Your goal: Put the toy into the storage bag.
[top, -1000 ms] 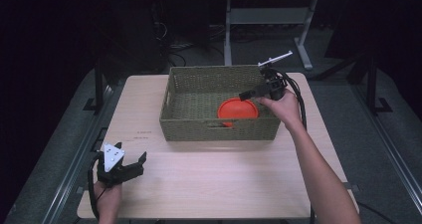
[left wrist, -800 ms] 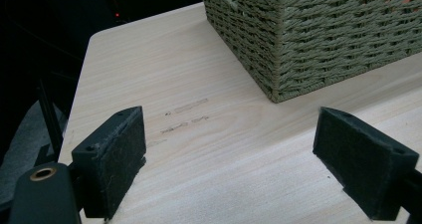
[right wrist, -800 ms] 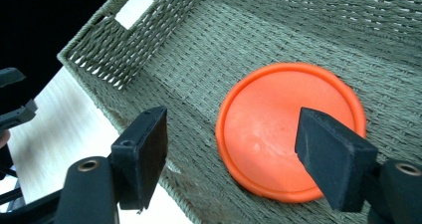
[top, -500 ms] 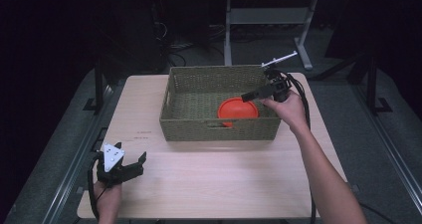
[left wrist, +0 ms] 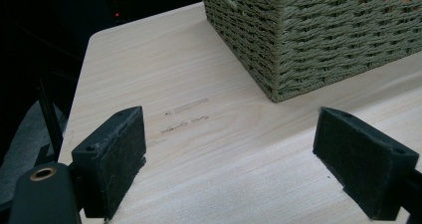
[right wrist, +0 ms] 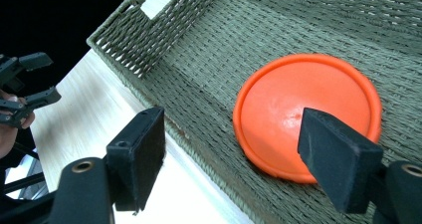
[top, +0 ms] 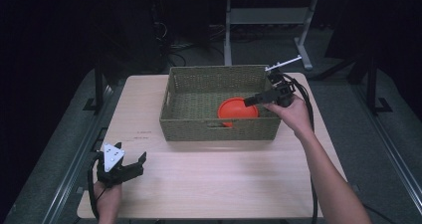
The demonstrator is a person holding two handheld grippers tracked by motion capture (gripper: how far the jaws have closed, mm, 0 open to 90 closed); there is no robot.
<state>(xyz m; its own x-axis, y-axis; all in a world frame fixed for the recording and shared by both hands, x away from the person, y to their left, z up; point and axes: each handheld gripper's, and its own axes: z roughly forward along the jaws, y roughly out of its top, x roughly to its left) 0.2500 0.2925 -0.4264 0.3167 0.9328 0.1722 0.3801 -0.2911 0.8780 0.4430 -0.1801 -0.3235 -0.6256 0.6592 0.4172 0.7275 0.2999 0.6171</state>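
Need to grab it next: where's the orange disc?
High view: the orange disc lies flat inside the basket, right of its middle, near the front wall, beside the open right gripper.

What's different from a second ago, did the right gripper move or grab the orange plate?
Hardly anything changed. The right gripper has drifted slightly toward the basket's right rim, jaws open over the orange plate, gripping nothing. The plate still lies flat in the basket's right half. The left gripper stays open at the table's near left corner.
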